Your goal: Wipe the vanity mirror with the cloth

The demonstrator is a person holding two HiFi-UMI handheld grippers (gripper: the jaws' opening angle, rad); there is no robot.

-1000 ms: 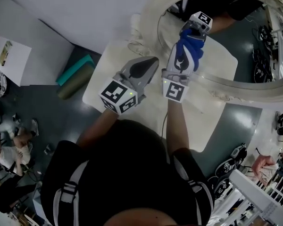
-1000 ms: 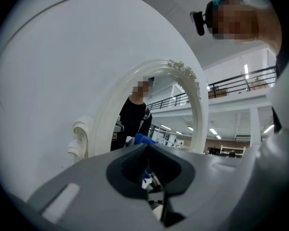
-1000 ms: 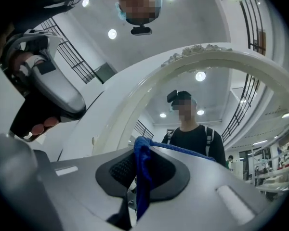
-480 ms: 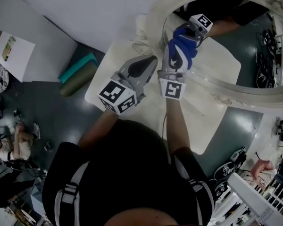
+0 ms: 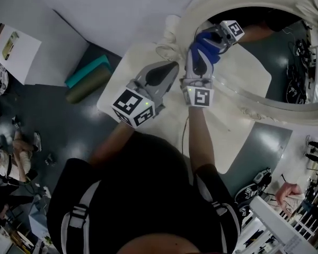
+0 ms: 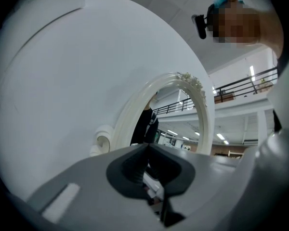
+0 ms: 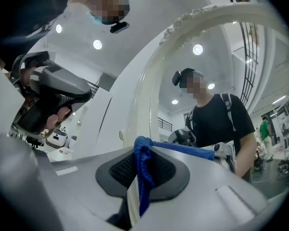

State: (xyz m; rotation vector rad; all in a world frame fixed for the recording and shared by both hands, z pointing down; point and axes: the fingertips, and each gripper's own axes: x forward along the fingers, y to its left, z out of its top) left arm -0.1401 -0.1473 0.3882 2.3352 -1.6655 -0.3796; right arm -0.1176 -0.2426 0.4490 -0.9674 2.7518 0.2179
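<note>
Right gripper [image 5: 205,45] is clamping the cloth [image 5: 200,58] against the mirror [image 5: 259,57], while left gripper [image 5: 171,67] is hovering beside it, jaws together.

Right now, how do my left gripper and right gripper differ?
The left gripper has its jaws shut on nothing; the right gripper has its jaws shut on the blue cloth. The left gripper hangs over the white table, short of the mirror; the right gripper reaches up to the mirror glass. Both are grey with a marker cube.
</note>
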